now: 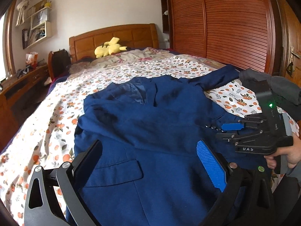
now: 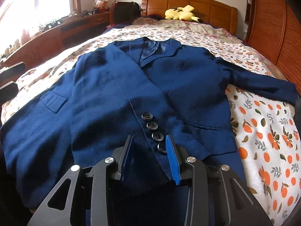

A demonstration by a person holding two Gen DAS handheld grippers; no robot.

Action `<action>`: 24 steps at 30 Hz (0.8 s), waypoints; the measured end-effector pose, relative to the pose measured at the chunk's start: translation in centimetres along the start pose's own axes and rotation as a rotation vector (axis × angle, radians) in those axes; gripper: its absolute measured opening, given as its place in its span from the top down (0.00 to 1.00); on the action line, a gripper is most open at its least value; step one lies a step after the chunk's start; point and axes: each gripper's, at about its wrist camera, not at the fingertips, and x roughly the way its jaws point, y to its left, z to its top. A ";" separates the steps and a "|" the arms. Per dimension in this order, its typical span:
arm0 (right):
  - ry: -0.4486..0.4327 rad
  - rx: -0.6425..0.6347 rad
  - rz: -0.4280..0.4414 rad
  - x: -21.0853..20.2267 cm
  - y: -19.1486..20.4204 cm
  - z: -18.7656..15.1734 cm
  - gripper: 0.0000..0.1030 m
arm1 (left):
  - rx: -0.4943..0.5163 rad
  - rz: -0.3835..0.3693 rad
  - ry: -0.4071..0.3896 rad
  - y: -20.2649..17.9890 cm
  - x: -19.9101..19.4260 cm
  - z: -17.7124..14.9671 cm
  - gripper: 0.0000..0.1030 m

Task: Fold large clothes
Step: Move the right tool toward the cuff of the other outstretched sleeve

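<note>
The blue jacket (image 2: 116, 86) lies flat, front up, on the flowery bed (image 2: 263, 131). One sleeve is folded across its middle, with four buttons (image 2: 153, 131) at the cuff. The right gripper (image 2: 150, 158) is part open, with the cuff between its jaws but not pinched. The left gripper (image 1: 148, 162) is wide open over the hem, holding nothing. The cloth looks thick and soft (it will flop, not slide). I would grab an edge or shoulder, not the middle.
</note>
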 end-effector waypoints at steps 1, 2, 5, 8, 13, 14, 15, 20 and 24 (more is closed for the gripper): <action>-0.006 -0.003 -0.002 0.0 0.1 -0.1 0.67 | 0.003 0.000 -0.003 -0.1 -0.1 0.1 0.02; -0.013 -0.006 -0.004 0.0 0.2 -0.3 0.66 | 0.006 -0.001 -0.005 -0.2 -0.3 0.3 0.02; -0.024 -0.002 0.004 -0.1 0.0 -0.4 0.66 | -0.002 -0.009 -0.017 -0.4 -0.9 1.0 0.02; -0.032 0.005 0.015 0.0 -0.2 -0.5 0.66 | -0.005 -0.018 -0.027 -0.5 -1.4 1.9 0.02; -0.043 0.003 0.018 -0.1 -0.1 -0.6 0.65 | 0.005 -0.008 -0.039 -0.6 -0.9 3.1 0.02; -0.044 0.003 0.023 0.0 -0.1 -0.6 0.63 | -0.001 -0.014 -0.041 -0.5 -0.6 3.3 0.02; -0.046 0.004 0.027 0.0 -0.2 -0.7 0.62 | -0.008 -0.021 -0.041 -0.5 0.0 3.5 0.02; -0.054 -0.002 0.020 -0.1 0.0 -0.8 0.62 | -0.013 -0.041 -0.022 -0.3 3.0 4.1 0.02; -0.055 -0.001 0.020 0.0 0.1 -0.8 0.62 | -0.023 -0.051 -0.005 0.0 5.6 4.0 0.02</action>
